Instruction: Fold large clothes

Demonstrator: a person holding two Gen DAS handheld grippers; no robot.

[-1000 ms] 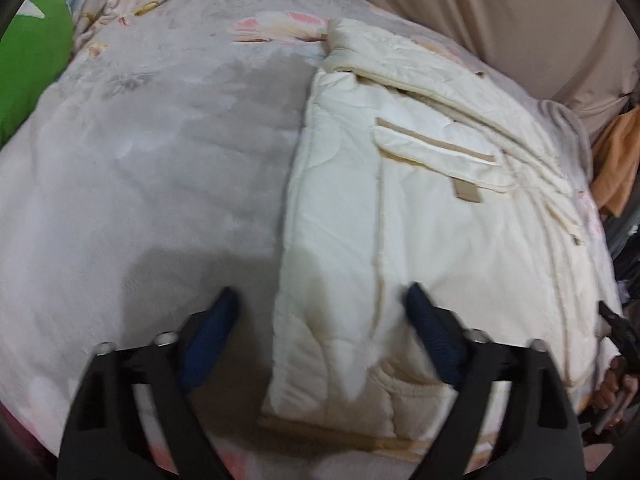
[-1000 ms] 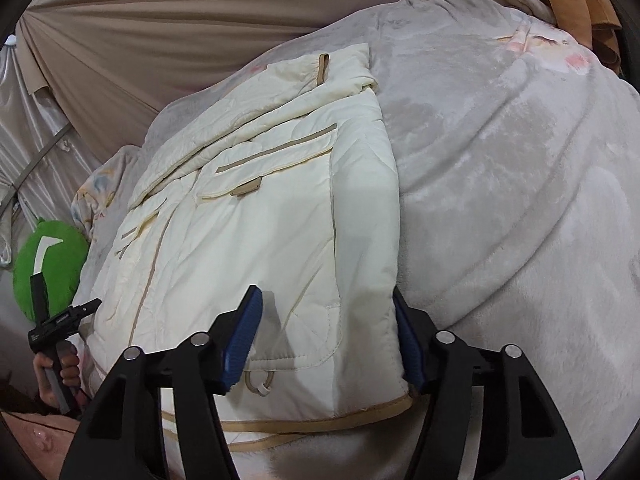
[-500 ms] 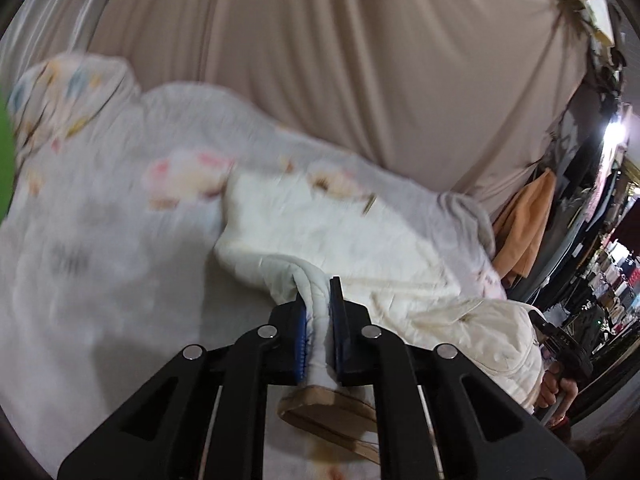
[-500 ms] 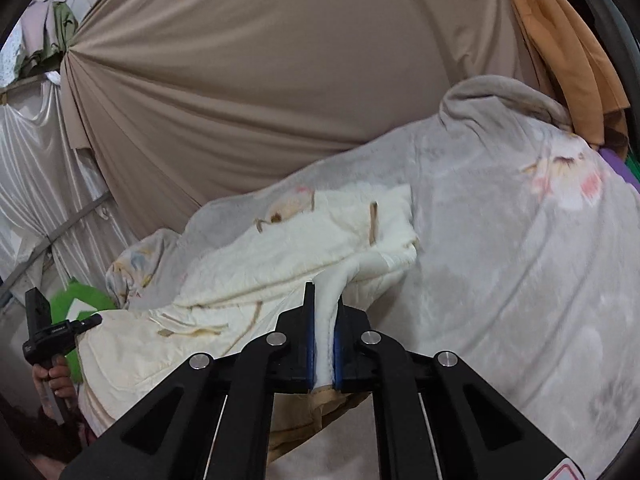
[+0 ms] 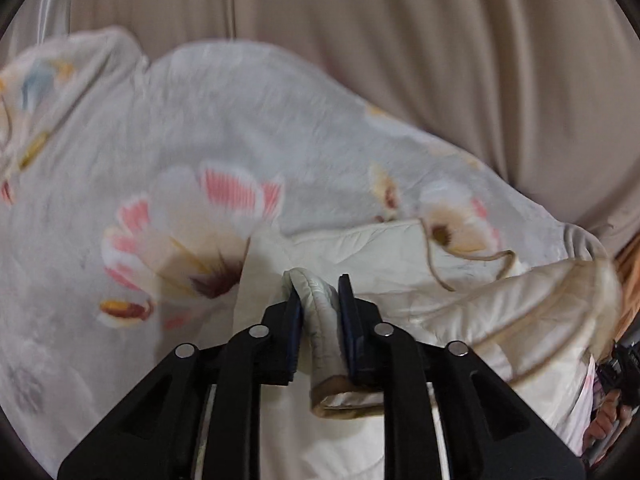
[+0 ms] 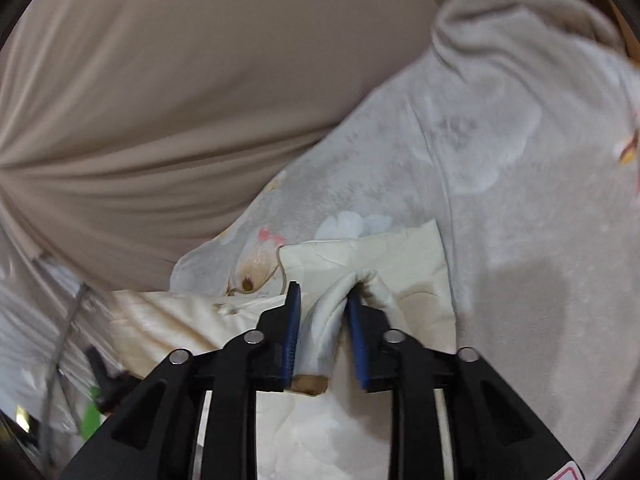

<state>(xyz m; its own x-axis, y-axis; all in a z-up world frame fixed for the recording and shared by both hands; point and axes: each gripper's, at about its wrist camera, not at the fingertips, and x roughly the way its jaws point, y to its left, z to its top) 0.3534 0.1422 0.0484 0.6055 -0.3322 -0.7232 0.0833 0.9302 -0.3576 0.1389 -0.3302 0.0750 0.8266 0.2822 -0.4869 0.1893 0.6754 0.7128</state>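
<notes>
A cream padded jacket (image 5: 460, 312) with tan trim lies on a grey floral blanket (image 5: 200, 140). My left gripper (image 5: 320, 296) is shut on a folded bunch of the jacket's hem, which stands up between the blue pads. My right gripper (image 6: 322, 300) holds another bunch of the jacket (image 6: 400, 264) between its pads, with the jaws a little apart around the cloth. The hem is carried over the jacket's far part, near the collar drawstring (image 5: 472, 268). The other hand-held gripper (image 5: 624, 364) shows at the right edge of the left wrist view.
The blanket (image 6: 520, 200) covers the whole bed. A beige curtain (image 5: 400, 40) hangs behind it; it also shows in the right wrist view (image 6: 180, 100). Orange cloth (image 5: 632, 264) hangs at the right edge. A green cushion (image 6: 90, 416) sits low left.
Both grippers closed on the jacket's bottom hem a second ago, lifted it and have carried it forward over the jacket toward the collar. The jaws now sit slightly wider around the bunched cloth.
</notes>
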